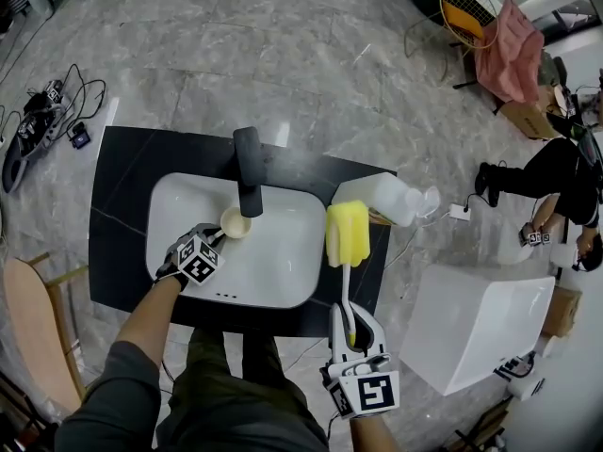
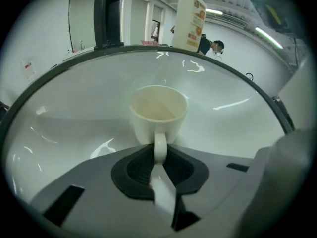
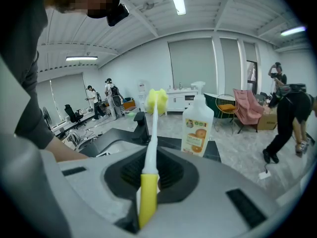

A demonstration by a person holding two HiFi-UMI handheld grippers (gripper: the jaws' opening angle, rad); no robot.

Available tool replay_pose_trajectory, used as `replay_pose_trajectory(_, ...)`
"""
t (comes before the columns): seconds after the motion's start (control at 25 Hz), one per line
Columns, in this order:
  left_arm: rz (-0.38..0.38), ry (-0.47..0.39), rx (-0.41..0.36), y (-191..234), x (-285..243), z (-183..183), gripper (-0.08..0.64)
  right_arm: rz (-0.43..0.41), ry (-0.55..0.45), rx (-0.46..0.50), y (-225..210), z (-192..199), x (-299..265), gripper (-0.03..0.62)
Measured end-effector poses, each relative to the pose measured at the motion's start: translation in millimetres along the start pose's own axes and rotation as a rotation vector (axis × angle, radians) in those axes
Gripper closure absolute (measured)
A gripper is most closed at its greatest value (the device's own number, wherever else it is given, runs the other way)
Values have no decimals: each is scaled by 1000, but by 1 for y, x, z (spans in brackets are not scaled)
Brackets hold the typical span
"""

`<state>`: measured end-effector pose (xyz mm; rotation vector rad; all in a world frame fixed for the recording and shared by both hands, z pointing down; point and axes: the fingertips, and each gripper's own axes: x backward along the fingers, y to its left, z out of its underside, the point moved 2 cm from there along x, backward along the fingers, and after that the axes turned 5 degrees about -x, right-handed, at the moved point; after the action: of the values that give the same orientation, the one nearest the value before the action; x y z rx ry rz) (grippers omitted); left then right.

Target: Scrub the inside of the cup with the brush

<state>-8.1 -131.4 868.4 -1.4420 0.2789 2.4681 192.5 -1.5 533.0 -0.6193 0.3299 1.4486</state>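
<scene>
I am holding the left gripper (image 1: 218,238) down inside the white sink (image 1: 283,290), and its jaws are pinching the handle of the cream cup (image 2: 158,110). The handle is sitting squarely between the two dark pads. The cup is standing upright on the basin floor at the far left of the sink, mouth up, just near of the black faucet (image 1: 249,168), whose spout is reaching over it.

I am keeping the right gripper (image 1: 350,335) at the near right, outside the basin, with its jaws pressed onto the yellow grip of the brush (image 3: 150,148). The white shaft is running away from me, and the yellow sponge head is hovering over the sink's right rim, well apart from the cup and not inside it.

A white soap bottle with an orange label (image 3: 197,128) is standing on the black countertop (image 1: 118,205) just right of the brush head, at the far right corner. Other people are working farther off in the room.
</scene>
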Motion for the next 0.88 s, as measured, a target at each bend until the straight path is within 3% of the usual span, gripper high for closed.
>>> replay_pose_trajectory(0.24,-14,-36,-88,3,17,-17,509,-7,11,-3,1,5,0,566)
replay_pose_trajectory(0.52,-30,-27,-267,5,41,-38,508,-13,10,-14,4,6,2,566)
replay_pose_trajectory(0.76,38,103,-464,-7,57,-26,508,-29,13,-14,6,7,3,566)
replay_pose_trajectory(0.88,21,104,-473,-4,55,-27,505,-33,19,-18,6,10,1,566)
